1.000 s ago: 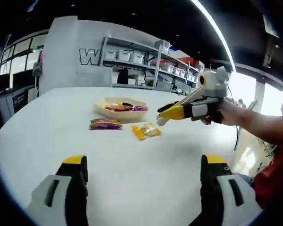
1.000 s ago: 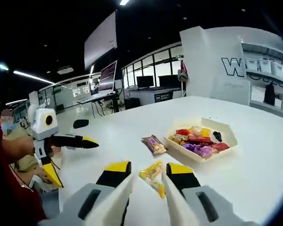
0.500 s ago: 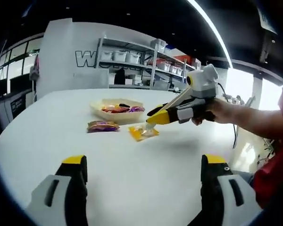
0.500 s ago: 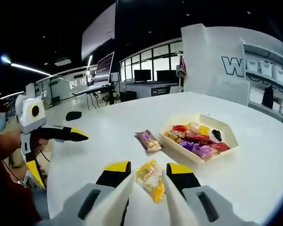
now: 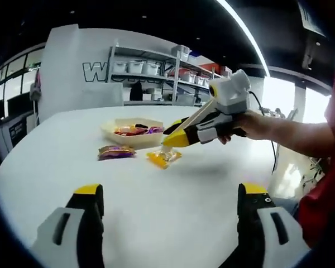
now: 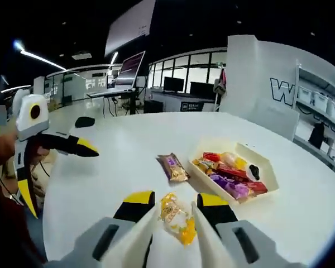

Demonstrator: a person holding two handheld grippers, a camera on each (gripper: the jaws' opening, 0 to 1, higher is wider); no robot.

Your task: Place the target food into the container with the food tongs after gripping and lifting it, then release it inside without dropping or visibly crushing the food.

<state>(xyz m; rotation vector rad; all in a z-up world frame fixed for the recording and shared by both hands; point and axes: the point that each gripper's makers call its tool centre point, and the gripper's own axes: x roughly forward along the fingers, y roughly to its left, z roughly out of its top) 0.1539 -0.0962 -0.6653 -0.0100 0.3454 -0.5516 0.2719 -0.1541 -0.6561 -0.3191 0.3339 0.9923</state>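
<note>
A yellow snack packet (image 6: 176, 219) sits between the jaws of my right gripper (image 6: 175, 200), which is shut on it. Whether it is clear of the table, I cannot tell. In the left gripper view the right gripper (image 5: 176, 139) comes in from the right, its tips at the packet (image 5: 163, 158). The cream container (image 6: 266, 165), holding several wrapped snacks, lies ahead and to the right; it appears as a tray (image 5: 109, 126) just beyond the packet. My left gripper (image 5: 171, 192) hovers wide open over bare table, and shows far left (image 6: 61, 183) with nothing in it.
A purple snack pack (image 6: 172, 167) lies left of the container, also on the table (image 5: 116, 152). A small black object (image 6: 85, 121) rests near the far table edge. Shelving with bins (image 5: 156, 70) stands behind. A person's hand (image 5: 257, 125) holds the right gripper.
The right gripper has closed in on the yellow packet, which now sits deeper between its jaws and looks turned. The left gripper has stayed open.
</note>
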